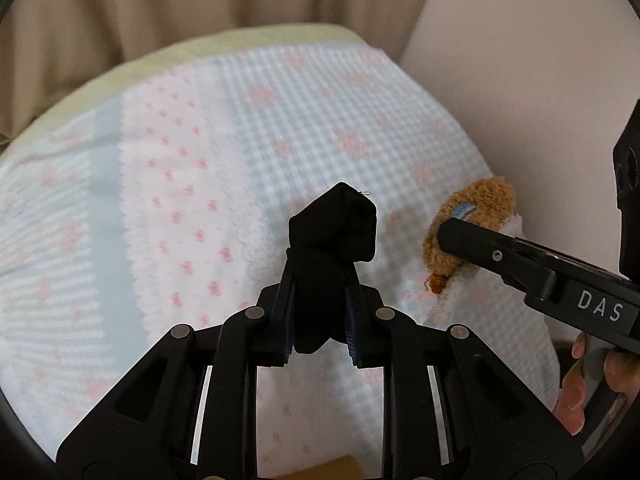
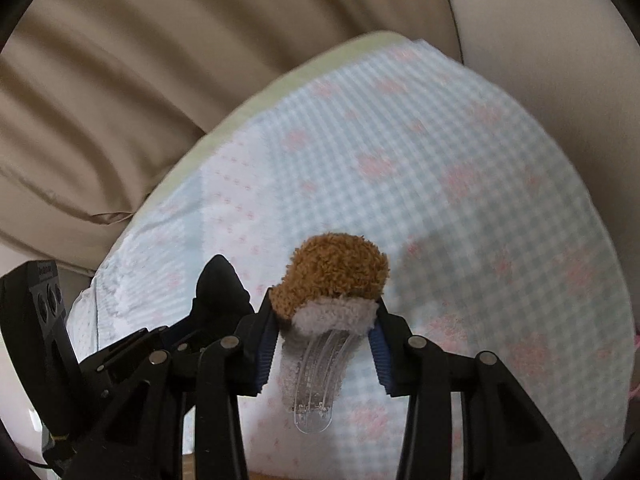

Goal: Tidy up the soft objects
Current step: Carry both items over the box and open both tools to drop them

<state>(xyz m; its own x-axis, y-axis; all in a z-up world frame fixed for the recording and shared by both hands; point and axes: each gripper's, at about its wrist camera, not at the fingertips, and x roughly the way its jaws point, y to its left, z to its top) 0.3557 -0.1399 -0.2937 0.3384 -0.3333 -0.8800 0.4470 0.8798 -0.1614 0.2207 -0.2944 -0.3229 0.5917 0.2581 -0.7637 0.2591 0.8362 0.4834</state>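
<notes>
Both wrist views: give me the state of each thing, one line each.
Left gripper: shut on the black sock, held clear above the blanket.
Right gripper: shut on the brown fuzzy sock, clear plastic hanger hanging below.
Blanket: spread flat on the bed.
Curtain: hanging closed.

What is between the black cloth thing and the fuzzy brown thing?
Only bare blanket. In the left wrist view, the black cloth and the fuzzy brown item hang apart, with the checked blanket showing between them.

Home bedroom.
Bed (image 1: 100, 92) with pastel gingham blanket (image 1: 320, 120), beige curtains (image 2: 120, 80) behind, plain wall (image 1: 520, 60) alongside.
</notes>
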